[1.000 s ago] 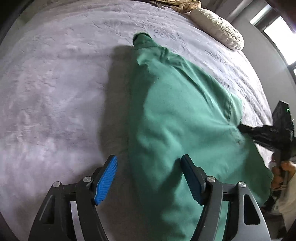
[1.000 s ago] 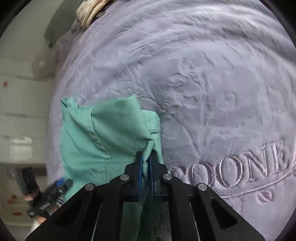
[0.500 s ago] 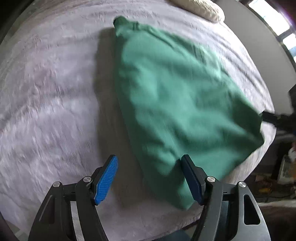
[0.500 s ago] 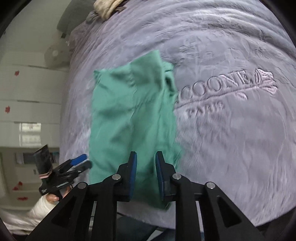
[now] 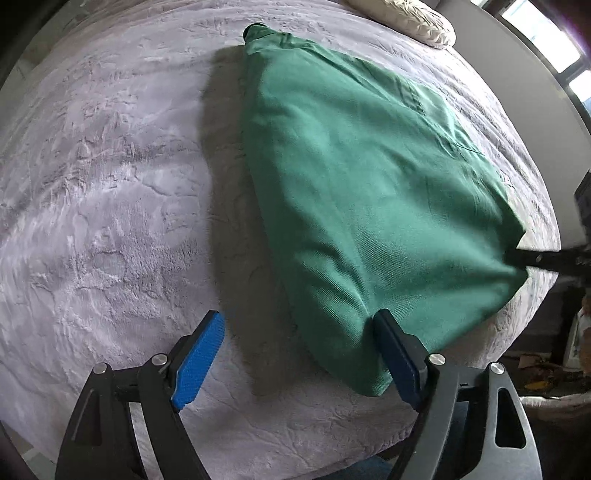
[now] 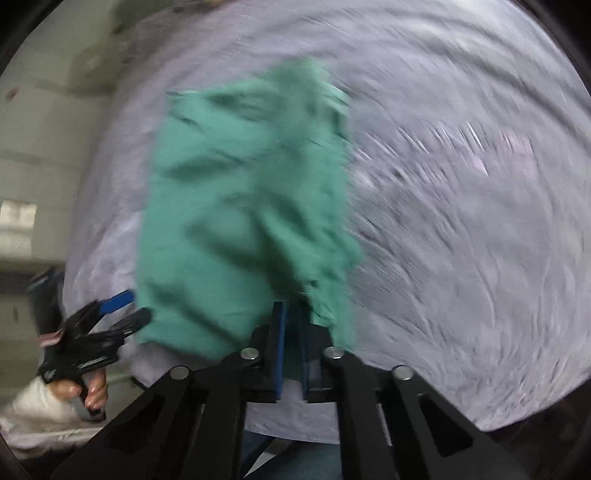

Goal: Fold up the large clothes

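Green garment lies spread over the grey plush bedspread, reaching from a narrow end far ahead of the left gripper back to a broad near edge. That edge lies between the left tongs: the right-hand blue pad touches the cloth's fold, while the left-hand pad stands apart from it over bare bedspread. These jaws are spread wide and have just been opening further, with cloth between them but not squeezed.

The right gripper has its pads pressed together on the garment's near corner, having just closed; in the left wrist view its dark tip meets the cloth's corner at the far right edge. The right wrist picture is smeared by motion, so finer folds cannot be read.

Beyond the garment's narrow end, a pale patterned pillow rests at the bed's far side. A hand grips the left tool's handle.
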